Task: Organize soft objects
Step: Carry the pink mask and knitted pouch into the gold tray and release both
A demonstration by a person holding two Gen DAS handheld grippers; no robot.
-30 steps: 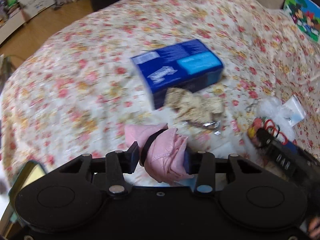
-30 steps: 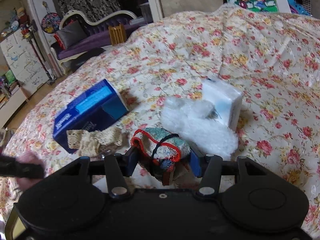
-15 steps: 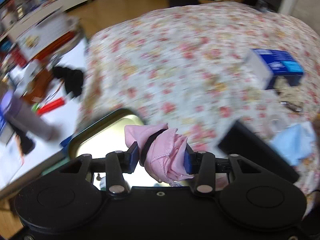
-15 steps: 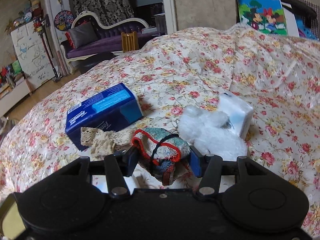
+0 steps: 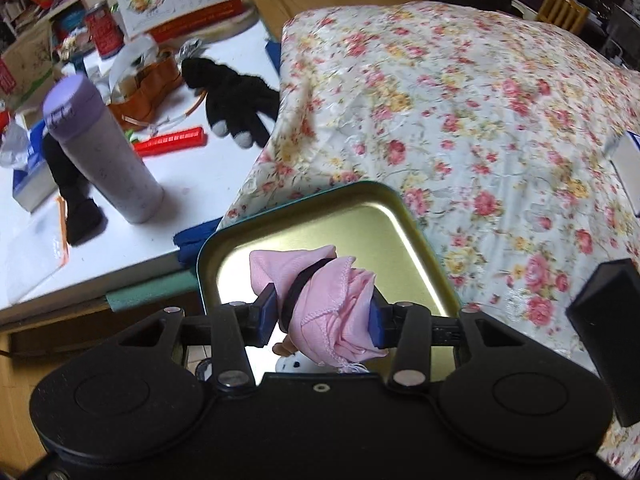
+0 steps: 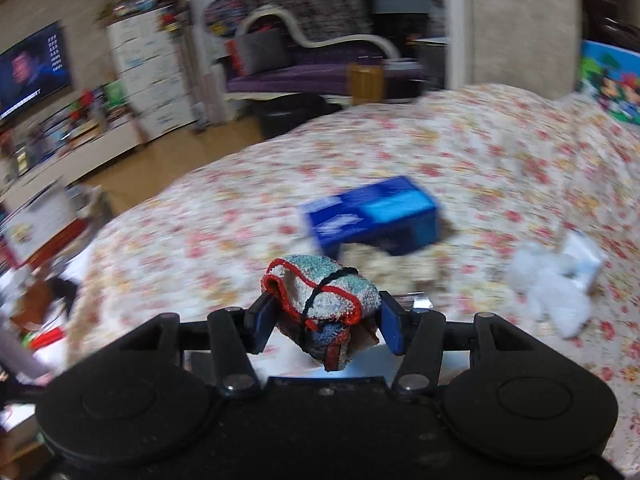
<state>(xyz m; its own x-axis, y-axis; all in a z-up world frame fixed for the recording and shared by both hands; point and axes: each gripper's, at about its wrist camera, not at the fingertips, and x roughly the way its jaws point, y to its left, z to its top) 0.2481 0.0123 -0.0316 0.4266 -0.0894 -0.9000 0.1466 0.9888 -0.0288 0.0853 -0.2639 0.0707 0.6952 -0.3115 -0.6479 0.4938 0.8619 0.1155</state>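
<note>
The pink cloth bundle [image 5: 328,312] is clamped in the left gripper [image 5: 323,316], directly above the near end of the open tin [image 5: 416,224]. The knitted bundle [image 6: 320,300] is pinched in the right gripper [image 6: 326,322], over the floral bedspread [image 6: 240,216].

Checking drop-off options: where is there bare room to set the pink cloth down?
The tin tray under the pink cloth is mostly bare. The floral bedspread beyond it is open up to the white box. The white table left is crowded.
</note>
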